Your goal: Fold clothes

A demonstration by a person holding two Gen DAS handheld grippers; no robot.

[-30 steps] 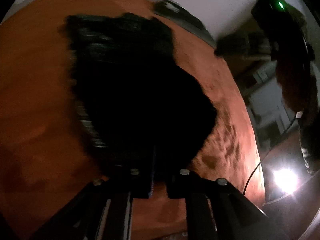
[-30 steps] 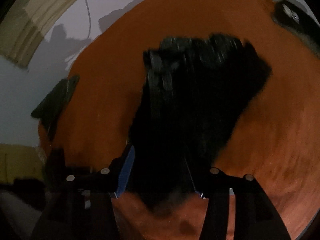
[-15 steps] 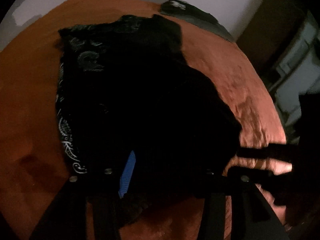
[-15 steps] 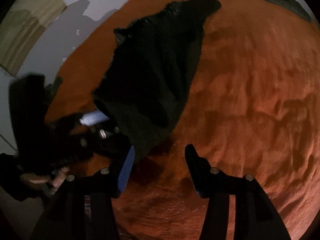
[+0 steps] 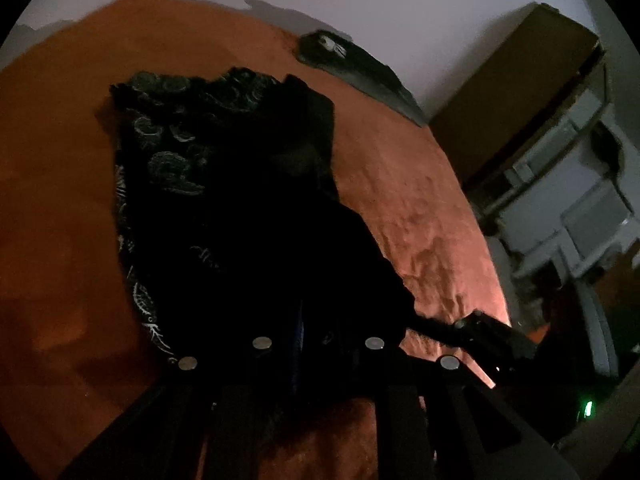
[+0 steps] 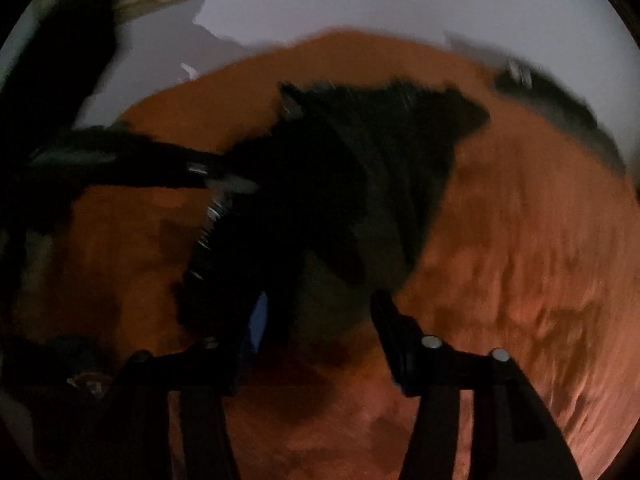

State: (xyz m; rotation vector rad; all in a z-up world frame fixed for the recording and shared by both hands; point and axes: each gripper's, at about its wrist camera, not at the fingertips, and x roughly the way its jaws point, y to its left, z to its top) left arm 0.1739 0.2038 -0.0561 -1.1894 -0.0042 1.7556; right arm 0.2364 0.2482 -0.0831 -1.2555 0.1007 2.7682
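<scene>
A black garment point(image 5: 240, 216) with a pale paisley print lies spread on the orange bedspread point(image 5: 60, 200). In the left wrist view my left gripper point(image 5: 320, 336) has its jaws closing narrowly, with the garment's near edge bunched between them. My right gripper point(image 5: 472, 332) shows at the lower right of that view, beside the garment's right corner. In the blurred right wrist view the garment point(image 6: 360, 184) fills the middle. My right gripper point(image 6: 320, 316) is opening there, its jaws wide over the garment's near edge, not pressing on it. The left gripper point(image 6: 216, 176) reaches in from the left.
A dark grey cloth item point(image 5: 352, 64) lies at the bed's far corner against the pale wall. A brown cabinet point(image 5: 520, 92) and white shelving point(image 5: 580, 216) stand past the bed's right side. The room is dim. Bare orange bedspread point(image 6: 520, 260) stretches right of the garment.
The left jaws opened wide, then narrowed onto the garment's near edge. The right gripper let go of the cloth, swung away, then came back down over the garment's edge with wider jaws.
</scene>
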